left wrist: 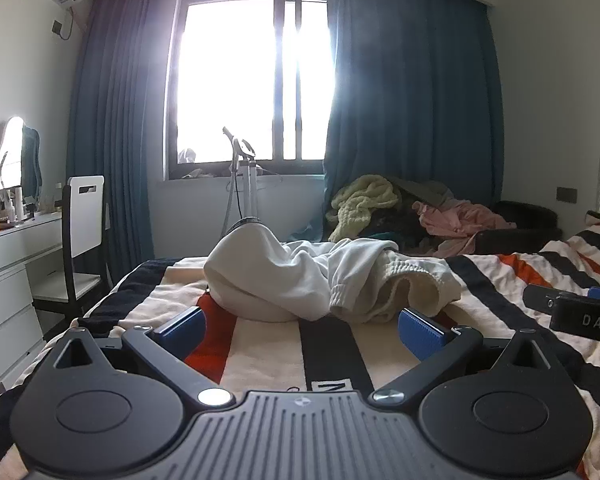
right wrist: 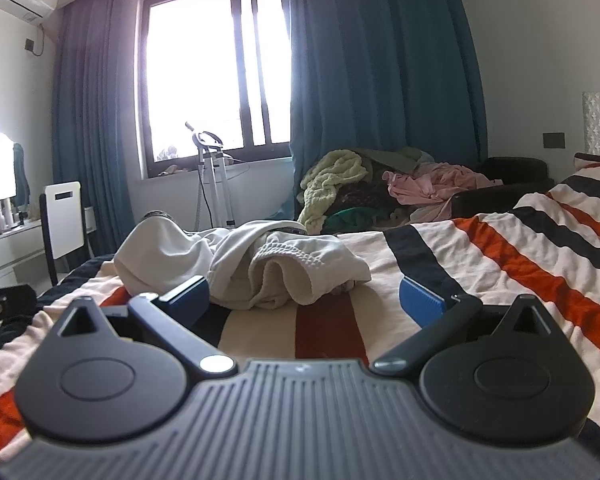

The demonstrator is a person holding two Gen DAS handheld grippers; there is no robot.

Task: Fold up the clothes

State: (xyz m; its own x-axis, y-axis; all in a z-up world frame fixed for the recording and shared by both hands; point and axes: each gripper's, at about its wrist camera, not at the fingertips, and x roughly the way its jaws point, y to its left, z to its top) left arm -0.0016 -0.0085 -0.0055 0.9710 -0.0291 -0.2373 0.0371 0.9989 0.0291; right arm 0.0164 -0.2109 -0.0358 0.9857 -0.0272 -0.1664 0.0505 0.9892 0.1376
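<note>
A crumpled white garment with an elastic waistband and cuff lies on the striped bedspread, just ahead of my left gripper. That gripper is open and empty, low over the bed, its blue pads wide apart. In the right wrist view the same garment lies ahead and slightly left of my right gripper, also open and empty; its left pad is close to the garment's near edge. The right gripper's body shows at the right edge of the left wrist view.
A heap of yellow, pink and dark clothes lies beyond the bed by the blue curtain. A white chair and white dresser stand at left. A garment steamer stand is under the window.
</note>
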